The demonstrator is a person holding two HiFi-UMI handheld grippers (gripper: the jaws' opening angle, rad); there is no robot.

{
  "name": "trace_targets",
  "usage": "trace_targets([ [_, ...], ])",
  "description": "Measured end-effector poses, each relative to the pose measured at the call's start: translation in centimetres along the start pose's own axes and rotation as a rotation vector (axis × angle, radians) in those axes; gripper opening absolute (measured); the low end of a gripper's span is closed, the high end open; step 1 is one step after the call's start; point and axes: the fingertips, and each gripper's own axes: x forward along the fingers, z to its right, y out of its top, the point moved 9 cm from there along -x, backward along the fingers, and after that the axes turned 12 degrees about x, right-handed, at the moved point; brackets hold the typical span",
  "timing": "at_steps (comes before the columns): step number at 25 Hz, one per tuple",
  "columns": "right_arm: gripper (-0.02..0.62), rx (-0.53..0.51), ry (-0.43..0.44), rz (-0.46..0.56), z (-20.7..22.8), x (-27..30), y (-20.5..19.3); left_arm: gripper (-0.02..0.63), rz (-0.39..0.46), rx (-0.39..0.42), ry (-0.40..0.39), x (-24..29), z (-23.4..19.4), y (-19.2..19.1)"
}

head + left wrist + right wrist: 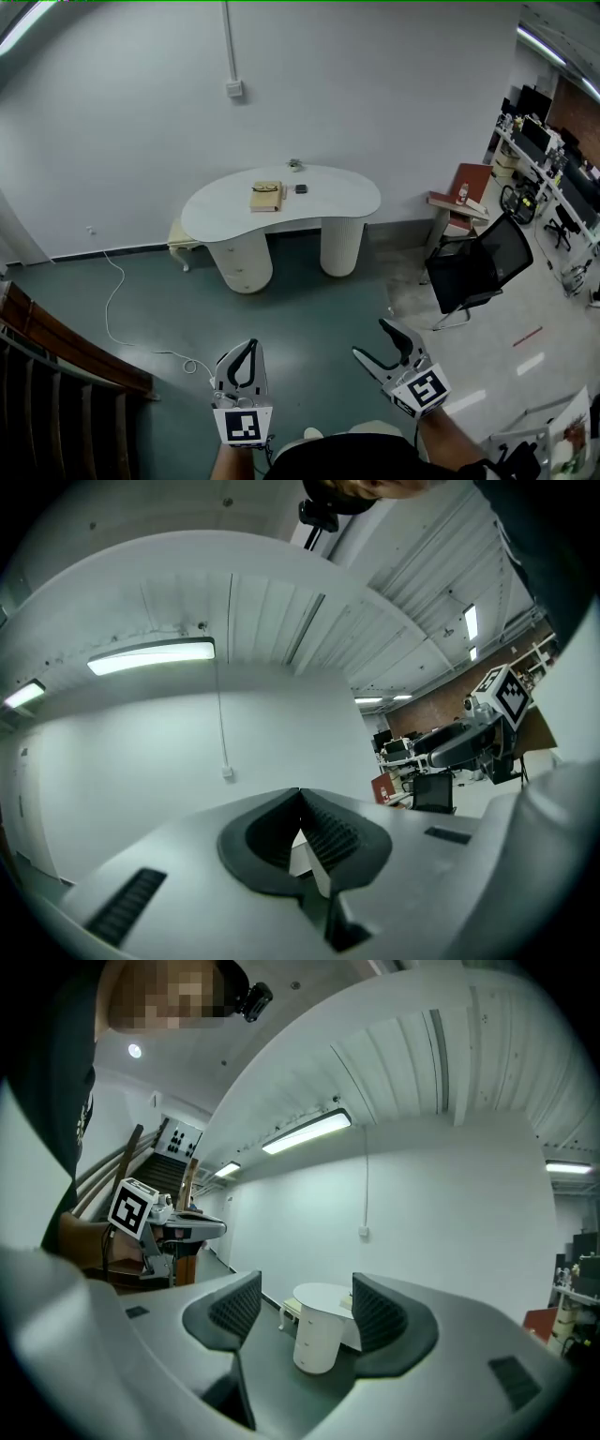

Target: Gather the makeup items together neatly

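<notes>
Far ahead in the head view stands a white kidney-shaped table [333, 197]. On it lie a tan box [266, 196], a small dark item [301, 188] and a small item [295, 165] at the back edge; they are too small to name. My left gripper [247, 349] is held low over the green floor, shut and empty, with its jaws meeting [300, 794]. My right gripper [377, 339] is beside it, open with nothing between its pads [307, 1307]. The right gripper view looks at the table [323, 1296] from afar.
A black office chair [478, 262] and a reddish side stand [464, 192] are right of the table. A cream stool [183, 239] sits at its left end. A white cable [117, 300] trails over the floor. A wooden stair railing [56, 347] runs along the left.
</notes>
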Motion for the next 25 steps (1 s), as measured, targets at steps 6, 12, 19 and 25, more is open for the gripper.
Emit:
trace_targets([
  [6,0.291,-0.040,-0.066,-0.014,-0.5,1.4,0.6,0.023,0.011,-0.042,-0.001,0.9,-1.5,-0.5],
  [12,0.291,-0.028,-0.102,-0.087,0.6,2.0,-0.7,0.023,-0.015,-0.035,-0.043,1.9,-0.9,-2.0],
  [19,0.291,0.007,-0.103,-0.083,3.0,3.9,-1.4,0.023,0.027,-0.021,-0.059,4.0,-0.4,-2.3],
  [25,0.291,0.023,-0.085,-0.097,6.0,6.6,-2.1,0.023,0.007,-0.020,-0.055,7.1,-0.5,-3.8],
])
